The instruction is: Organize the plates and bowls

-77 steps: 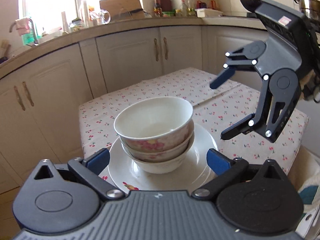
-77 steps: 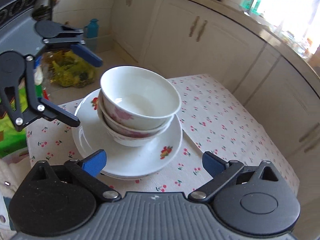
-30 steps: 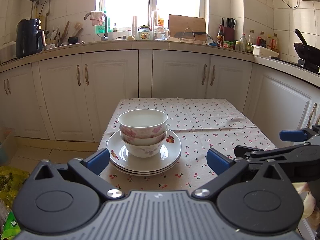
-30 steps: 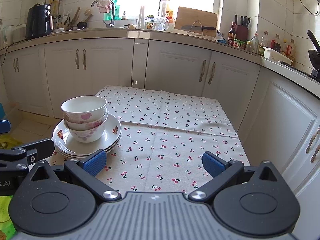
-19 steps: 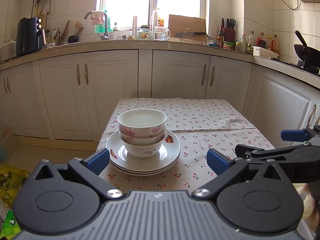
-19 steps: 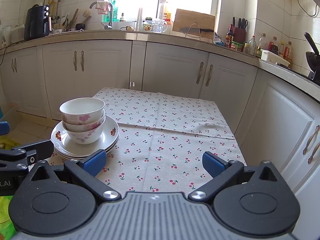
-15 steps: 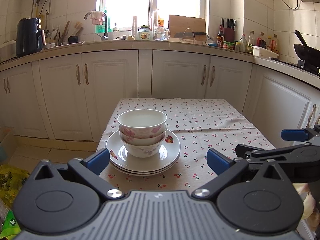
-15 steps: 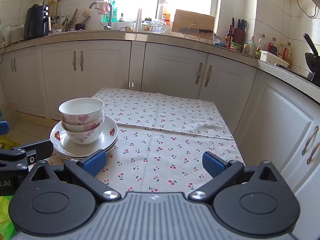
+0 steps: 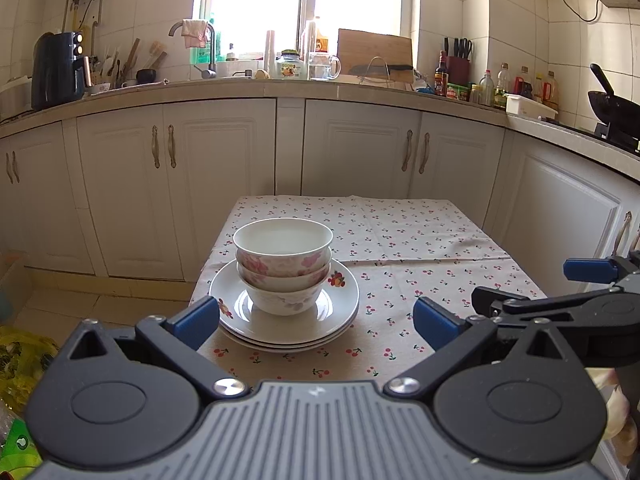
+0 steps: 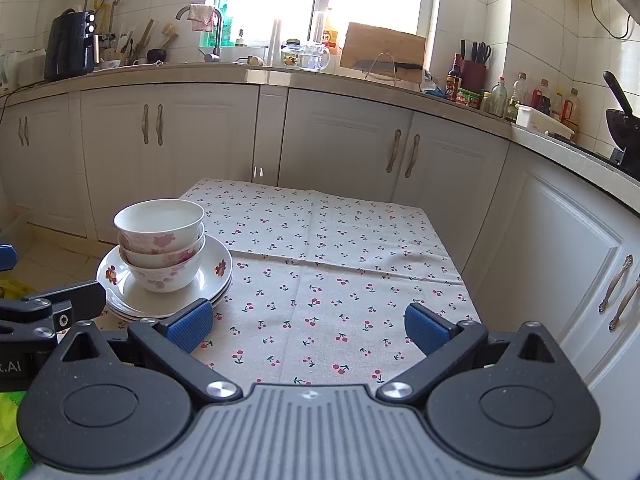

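Ahead of my jaws stands a small table under a cherry-print tablecloth [image 9: 400, 236]. Beyond it I see cream cabinet doors [image 9: 356, 148] beneath a stone countertop [image 9: 240, 88] that wraps round to my right. A bright window [image 9: 304, 4] glares above the tap [image 9: 210, 44], with white wall tiles [image 9: 516, 16] around it. Far left sits a black air fryer [image 9: 56, 70]; right, a knife block [image 9: 458, 66] and a wok [image 9: 612, 106].

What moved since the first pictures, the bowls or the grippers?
The grippers moved. Both the left gripper and the right gripper pulled back from right above the bowls to the table's near edge, open and empty. The bowls stayed stacked on the plates, untouched.
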`<act>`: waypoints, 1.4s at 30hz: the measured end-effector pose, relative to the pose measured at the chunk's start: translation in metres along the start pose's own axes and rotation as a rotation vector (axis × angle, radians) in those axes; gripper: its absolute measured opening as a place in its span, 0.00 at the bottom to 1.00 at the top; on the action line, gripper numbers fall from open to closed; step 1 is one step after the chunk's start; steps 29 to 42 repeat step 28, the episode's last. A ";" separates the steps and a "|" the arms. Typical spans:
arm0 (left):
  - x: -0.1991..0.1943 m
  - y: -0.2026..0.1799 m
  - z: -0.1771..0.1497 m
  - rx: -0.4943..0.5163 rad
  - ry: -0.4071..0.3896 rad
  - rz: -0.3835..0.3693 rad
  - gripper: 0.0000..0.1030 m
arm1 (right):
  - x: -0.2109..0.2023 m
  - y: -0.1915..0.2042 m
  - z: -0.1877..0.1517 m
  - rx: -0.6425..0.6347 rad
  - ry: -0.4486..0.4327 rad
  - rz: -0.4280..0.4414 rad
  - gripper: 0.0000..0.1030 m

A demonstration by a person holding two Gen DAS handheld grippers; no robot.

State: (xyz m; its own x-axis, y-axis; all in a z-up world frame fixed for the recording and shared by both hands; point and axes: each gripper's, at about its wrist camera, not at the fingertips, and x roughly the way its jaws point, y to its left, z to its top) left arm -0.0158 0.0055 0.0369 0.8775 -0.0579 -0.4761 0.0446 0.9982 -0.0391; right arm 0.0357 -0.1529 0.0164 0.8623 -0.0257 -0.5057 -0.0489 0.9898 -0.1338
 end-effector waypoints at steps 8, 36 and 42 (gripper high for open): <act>0.002 0.000 0.000 -0.006 0.001 -0.005 0.99 | 0.002 0.000 0.001 0.004 0.004 -0.004 1.00; 0.010 0.000 0.001 -0.007 0.011 -0.007 0.99 | 0.006 -0.002 0.001 0.021 0.019 -0.014 1.00; 0.010 0.000 0.001 -0.007 0.011 -0.007 0.99 | 0.006 -0.002 0.001 0.021 0.019 -0.014 1.00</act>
